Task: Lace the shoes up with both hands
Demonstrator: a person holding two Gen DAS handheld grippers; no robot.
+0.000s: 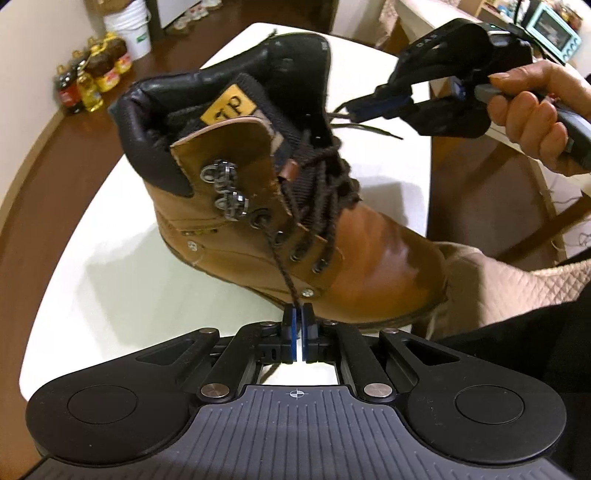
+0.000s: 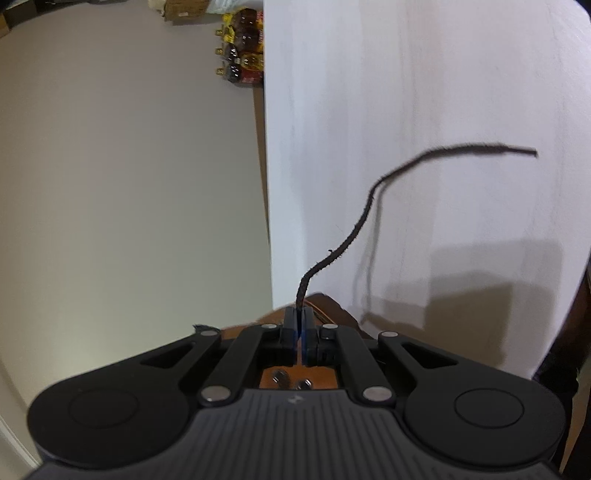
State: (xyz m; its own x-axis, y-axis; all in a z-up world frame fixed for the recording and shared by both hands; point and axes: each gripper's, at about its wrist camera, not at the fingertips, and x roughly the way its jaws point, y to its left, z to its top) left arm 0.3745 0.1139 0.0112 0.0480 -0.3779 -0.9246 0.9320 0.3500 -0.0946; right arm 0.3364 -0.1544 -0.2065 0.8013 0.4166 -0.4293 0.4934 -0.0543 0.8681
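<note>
The boot (image 1: 280, 206) stands on the bench (image 1: 110, 295), toe towards the near right edge. Bottles (image 1: 92, 74) sit on the floor beyond the bench's far left (a bucket (image 1: 129, 26) behind them). A lace end (image 2: 406, 173) lies over the bench.

A home, likely a dining area

Cooking-oil bottles (image 1: 92, 79) are stood on the wood floor beside a white table (image 1: 110, 288); a small teal oven (image 1: 554, 27) and a white bucket (image 1: 129, 22) are seen behind.
</note>
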